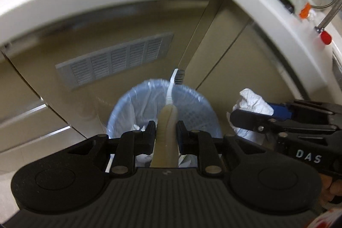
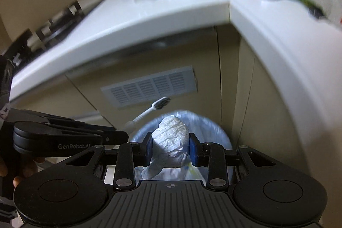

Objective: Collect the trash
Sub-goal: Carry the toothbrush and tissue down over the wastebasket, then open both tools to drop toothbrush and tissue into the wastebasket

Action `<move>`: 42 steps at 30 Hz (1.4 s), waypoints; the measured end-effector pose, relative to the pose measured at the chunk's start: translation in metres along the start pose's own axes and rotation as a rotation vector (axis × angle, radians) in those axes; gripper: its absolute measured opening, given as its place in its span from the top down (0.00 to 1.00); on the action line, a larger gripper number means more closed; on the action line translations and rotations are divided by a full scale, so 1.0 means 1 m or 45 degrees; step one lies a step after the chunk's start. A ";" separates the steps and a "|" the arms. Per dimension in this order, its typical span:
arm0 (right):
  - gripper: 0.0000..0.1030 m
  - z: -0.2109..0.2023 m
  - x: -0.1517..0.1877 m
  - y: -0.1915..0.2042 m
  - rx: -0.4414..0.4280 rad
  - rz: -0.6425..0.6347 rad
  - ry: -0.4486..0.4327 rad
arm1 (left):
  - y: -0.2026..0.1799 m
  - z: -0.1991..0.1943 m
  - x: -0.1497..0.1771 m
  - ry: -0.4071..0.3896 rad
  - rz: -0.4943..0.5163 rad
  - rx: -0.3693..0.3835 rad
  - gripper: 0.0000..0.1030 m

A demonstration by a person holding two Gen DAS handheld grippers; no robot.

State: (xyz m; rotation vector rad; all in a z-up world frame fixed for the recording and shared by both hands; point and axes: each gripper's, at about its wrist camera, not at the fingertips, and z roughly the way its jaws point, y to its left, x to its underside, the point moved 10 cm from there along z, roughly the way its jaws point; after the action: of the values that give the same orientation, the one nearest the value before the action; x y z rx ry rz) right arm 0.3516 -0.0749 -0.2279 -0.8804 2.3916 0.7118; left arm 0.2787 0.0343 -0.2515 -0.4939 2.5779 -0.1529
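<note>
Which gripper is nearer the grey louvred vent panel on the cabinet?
Hard to call. The left gripper, shut on the toothbrush, and the right gripper, shut on the crumpled white tissue, both hang over the lined bin, below the vent panel.

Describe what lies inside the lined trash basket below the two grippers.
Inside the trash basket, with its pale plastic liner, white crumpled scraps show near the rim. The toothbrush, the left gripper and the wad in the right gripper cover the rest.
</note>
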 end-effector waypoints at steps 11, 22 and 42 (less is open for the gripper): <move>0.67 0.033 0.021 -0.020 0.069 0.034 0.080 | 0.004 0.044 0.011 0.064 0.024 -0.048 0.82; 0.67 0.034 0.015 -0.024 0.069 0.055 0.067 | 0.004 0.042 -0.003 0.038 0.033 -0.032 0.69; 0.57 0.045 0.000 -0.008 0.057 0.020 0.042 | 0.016 0.004 -0.008 -0.017 -0.013 -0.045 0.69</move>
State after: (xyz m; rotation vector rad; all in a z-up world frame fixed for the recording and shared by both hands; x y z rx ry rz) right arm 0.3687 -0.0528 -0.2637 -0.8628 2.4364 0.6515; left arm 0.2820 0.0522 -0.2543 -0.5193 2.5693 -0.1075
